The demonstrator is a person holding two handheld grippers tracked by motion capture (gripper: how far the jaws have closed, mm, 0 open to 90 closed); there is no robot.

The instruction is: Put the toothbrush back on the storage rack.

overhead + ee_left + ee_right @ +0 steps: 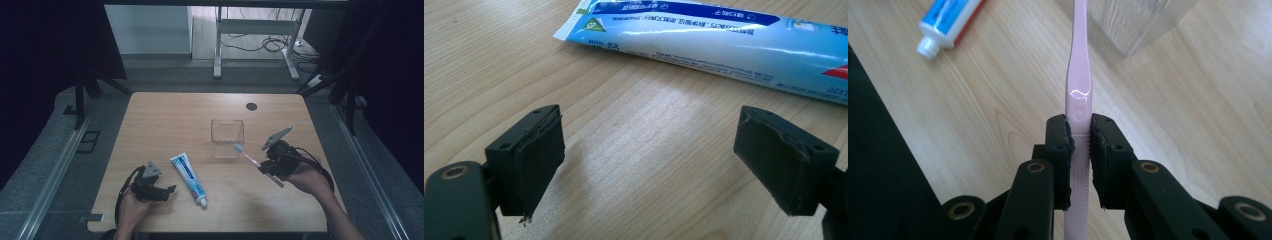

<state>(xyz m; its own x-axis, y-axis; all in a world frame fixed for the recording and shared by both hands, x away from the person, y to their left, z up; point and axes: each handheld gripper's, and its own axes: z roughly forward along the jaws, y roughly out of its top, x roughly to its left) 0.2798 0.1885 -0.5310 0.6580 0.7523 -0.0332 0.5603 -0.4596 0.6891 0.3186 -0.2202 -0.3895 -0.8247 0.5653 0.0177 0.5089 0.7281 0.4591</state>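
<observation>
Currently: right gripper point(1079, 150) clamps toothbrush point(1079, 80) | left gripper point(649, 165) jaws apart, empty | keep brush aligned over clear cup point(227, 134), lower gently.

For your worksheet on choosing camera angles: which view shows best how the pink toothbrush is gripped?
The right gripper view: the right gripper clamps the toothbrush handle between both pads. The high view shows the whole toothbrush, small, pointing toward the clear cup.

Left claw point(170, 190) agape, right claw point(263, 169) clamped
</observation>
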